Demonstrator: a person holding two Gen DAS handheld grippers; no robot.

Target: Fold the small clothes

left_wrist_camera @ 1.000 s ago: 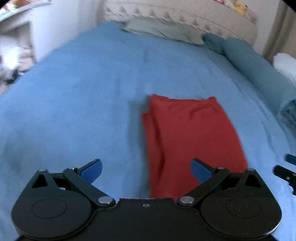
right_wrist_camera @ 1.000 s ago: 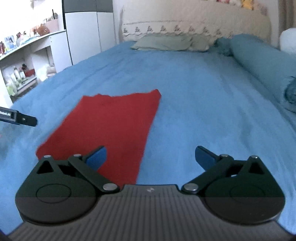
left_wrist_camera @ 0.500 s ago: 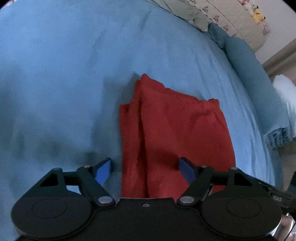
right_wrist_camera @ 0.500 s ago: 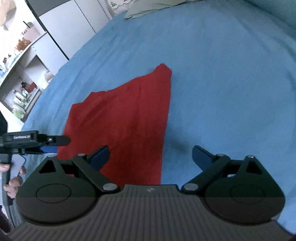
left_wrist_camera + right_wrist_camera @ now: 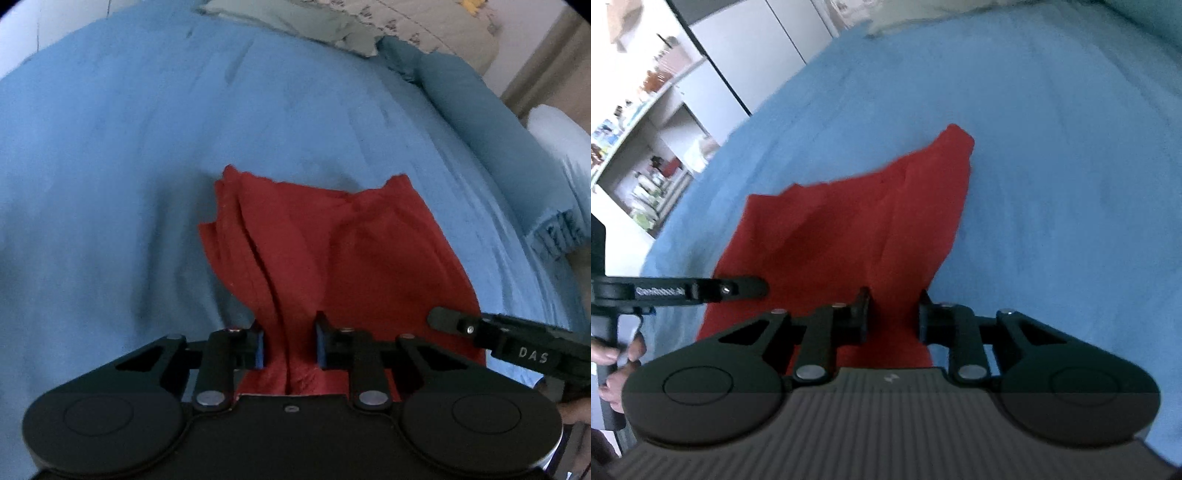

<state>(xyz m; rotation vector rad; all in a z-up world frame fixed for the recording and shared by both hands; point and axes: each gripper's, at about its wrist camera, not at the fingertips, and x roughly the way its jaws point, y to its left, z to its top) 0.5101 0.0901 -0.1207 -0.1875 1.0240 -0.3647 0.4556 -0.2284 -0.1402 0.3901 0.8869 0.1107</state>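
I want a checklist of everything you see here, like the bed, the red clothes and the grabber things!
Surface: blue bedsheet, softly wrinkled.
Job's things: one red garment lying on the sheet, its near edge bunched and creased.
Clutter: grey-green pillow and rolled blue blanket at the far end of the bed.
Grippers: left gripper shut on the near edge of the red garment; right gripper shut on the same edge, further right.
Cables: nothing seen.
Surroundings: white shelves with small blurred items, grey cupboard doors, a patterned headboard.
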